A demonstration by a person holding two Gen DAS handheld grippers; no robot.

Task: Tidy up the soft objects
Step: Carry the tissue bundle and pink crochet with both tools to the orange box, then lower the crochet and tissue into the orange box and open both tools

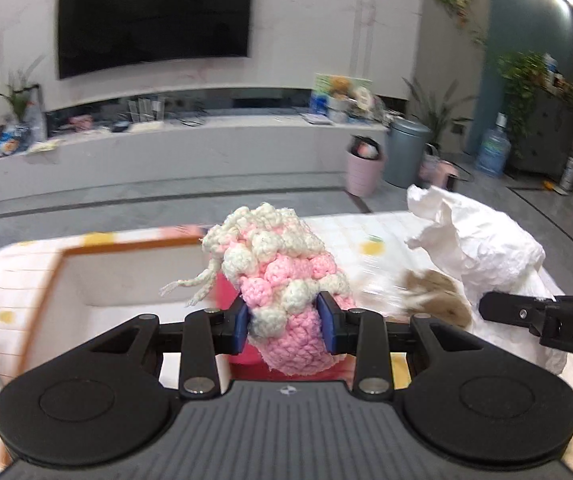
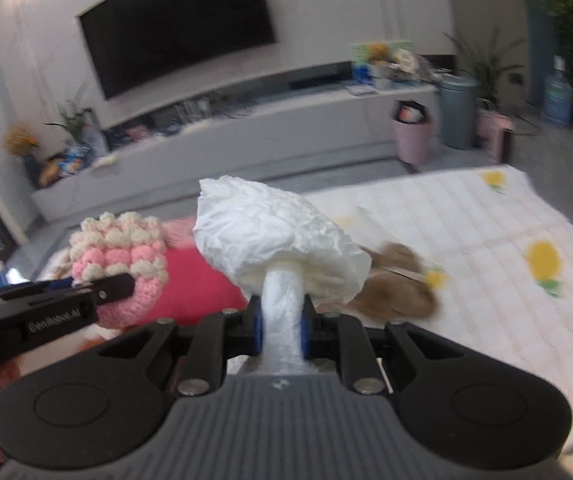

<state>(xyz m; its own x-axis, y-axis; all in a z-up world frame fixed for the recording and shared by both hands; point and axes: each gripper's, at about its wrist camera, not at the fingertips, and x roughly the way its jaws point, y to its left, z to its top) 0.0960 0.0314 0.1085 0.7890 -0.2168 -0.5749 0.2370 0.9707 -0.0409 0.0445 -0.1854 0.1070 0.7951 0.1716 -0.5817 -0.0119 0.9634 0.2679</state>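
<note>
Left gripper (image 1: pixel 285 322): you clamp the crocheted pouch (image 1: pixel 282 276), long axis tilting up, drawstring mouth farthest from you.
Right gripper (image 2: pixel 281 326): pinched on the white cloth (image 2: pixel 278 232), bunch upward.

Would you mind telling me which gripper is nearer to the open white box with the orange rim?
Left. The left gripper, shut on the pink-and-cream crocheted pouch, is right beside the box; the right gripper, clamping crumpled white cloth, is farther right.
</note>
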